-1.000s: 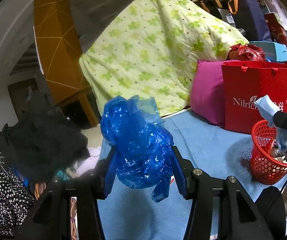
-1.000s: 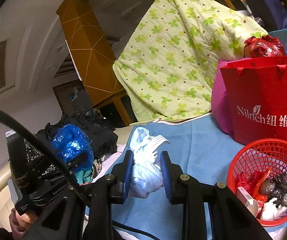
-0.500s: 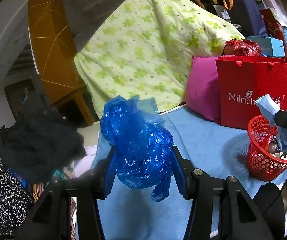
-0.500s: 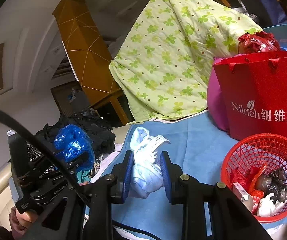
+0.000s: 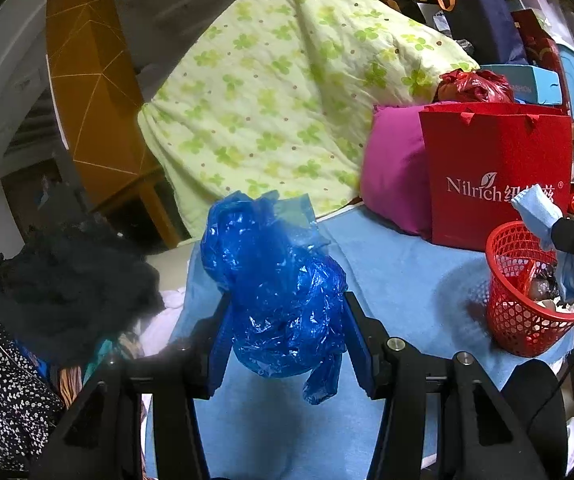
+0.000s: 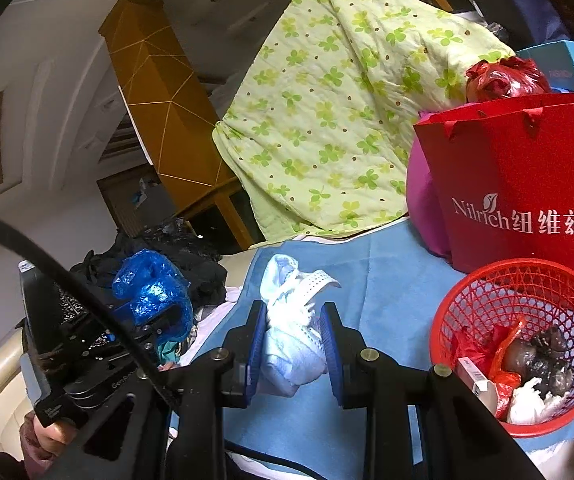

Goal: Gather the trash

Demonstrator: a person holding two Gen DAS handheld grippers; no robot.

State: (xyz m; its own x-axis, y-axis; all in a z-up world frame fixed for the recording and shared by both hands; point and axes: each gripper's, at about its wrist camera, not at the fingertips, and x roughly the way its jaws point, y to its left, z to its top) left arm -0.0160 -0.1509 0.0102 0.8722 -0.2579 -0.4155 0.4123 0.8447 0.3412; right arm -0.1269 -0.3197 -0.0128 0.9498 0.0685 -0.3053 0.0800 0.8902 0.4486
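My left gripper (image 5: 287, 344) is shut on a crumpled blue plastic bag (image 5: 279, 292), held above the blue cloth; the bag also shows in the right wrist view (image 6: 151, 292). My right gripper (image 6: 293, 356) is shut on a pale blue and white crumpled wrapper (image 6: 293, 332), left of a red mesh basket (image 6: 487, 304) that holds several pieces of trash. In the left wrist view the wrapper (image 5: 539, 212) hangs over the basket (image 5: 519, 320) rim at the right edge.
A red Nilrich paper bag (image 6: 527, 184) and a pink cushion (image 5: 395, 176) stand behind the basket. A green flowered quilt (image 5: 287, 80) leans at the back. Dark clothes (image 5: 67, 280) are piled at the left. A blue cloth (image 5: 399, 272) covers the surface.
Both views have shifted slightly; the basket and red bag sit a little further left and lower in the right wrist view. Both grippers keep their hold.
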